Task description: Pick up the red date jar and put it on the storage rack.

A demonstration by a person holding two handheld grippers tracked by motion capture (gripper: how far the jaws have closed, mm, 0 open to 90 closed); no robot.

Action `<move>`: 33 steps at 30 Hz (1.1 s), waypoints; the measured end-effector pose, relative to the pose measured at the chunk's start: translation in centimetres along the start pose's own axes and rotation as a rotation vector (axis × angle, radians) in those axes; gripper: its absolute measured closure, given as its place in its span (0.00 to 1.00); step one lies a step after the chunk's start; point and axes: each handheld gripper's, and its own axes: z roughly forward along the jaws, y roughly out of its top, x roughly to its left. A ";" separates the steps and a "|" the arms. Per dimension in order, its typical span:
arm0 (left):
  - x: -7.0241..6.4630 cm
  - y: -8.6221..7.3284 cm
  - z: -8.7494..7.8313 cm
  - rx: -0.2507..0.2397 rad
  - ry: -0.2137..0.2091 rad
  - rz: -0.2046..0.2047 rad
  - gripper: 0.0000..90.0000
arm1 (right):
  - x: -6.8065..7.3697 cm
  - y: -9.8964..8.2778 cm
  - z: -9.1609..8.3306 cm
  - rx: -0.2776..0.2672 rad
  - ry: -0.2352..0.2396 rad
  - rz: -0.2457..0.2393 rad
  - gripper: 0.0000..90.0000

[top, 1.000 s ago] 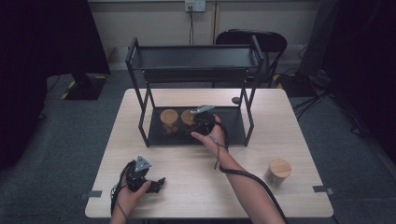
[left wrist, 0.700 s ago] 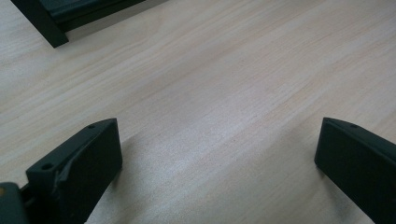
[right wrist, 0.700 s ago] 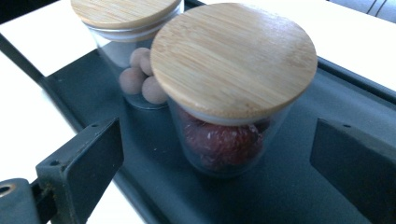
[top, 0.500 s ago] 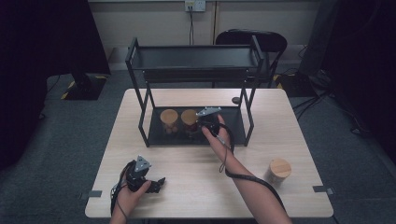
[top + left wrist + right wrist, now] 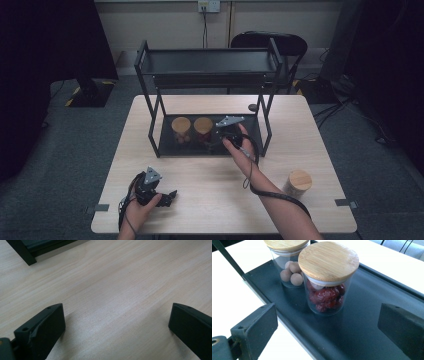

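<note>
Red-fruit jar [image 5: 328, 277]: stands upright on the rack's lower shelf [image 5: 362, 322], bamboo lid on, just beside the jar of pale balls [image 5: 287, 262]; whether the two glasses touch I cannot tell.
Right gripper [image 5: 223, 134]: hovers at the shelf's front edge with its jaws wide apart, the red-fruit jar ahead between them but not gripped.
Left gripper [image 5: 159, 196]: rests low over the bare table [image 5: 120, 280], jaws apart, holding nothing.
Third jar [image 5: 298, 183]: sits on the table near the right edge, well apart from the rack.
Knock risk: a jaw swinging sideways probably nudges the red-fruit jar into its neighbour, tipping either one.
Frame risk: the rack's front upright [image 5: 265, 125] stands near the hand, so a careless move likely clips it.
Cable risk: the trailing cable [image 5: 255, 185] could snag on the shelf lip.
</note>
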 end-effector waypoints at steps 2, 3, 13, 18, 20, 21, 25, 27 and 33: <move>0.0 0.0 0.0 0.000 0.000 0.000 0.00 | 0.0 -0.2 -0.3 0.000 0.001 0.001 0.02; 0.0 0.0 0.0 0.000 0.000 0.000 0.00 | 0.0 -0.3 -0.5 -0.001 0.003 0.002 0.02; 0.0 0.0 0.0 0.000 0.000 0.000 0.00 | -0.2 -1.4 -1.7 -0.007 0.018 0.014 0.02; 0.0 0.0 0.0 0.000 0.000 0.000 0.00 | -0.3 -1.6 -2.6 -0.004 0.028 0.012 0.02; 0.0 0.0 0.0 0.000 0.000 0.000 0.00 | -0.4 -1.7 -2.8 -0.002 0.032 0.011 0.02; 0.0 0.0 0.0 0.000 0.000 0.000 0.00 | -0.4 -1.8 -2.9 0.000 0.032 0.012 0.03; 0.0 0.0 0.0 0.000 0.000 0.000 0.00 | -0.4 -2.3 -3.6 0.001 0.031 0.012 0.03; 0.0 0.0 0.0 0.000 0.000 0.000 0.00 | -0.5 -2.5 -3.9 0.001 0.029 0.010 0.03; 0.0 0.0 0.0 0.000 0.000 0.000 0.00 | -0.8 -2.8 -4.7 0.000 0.035 0.025 0.03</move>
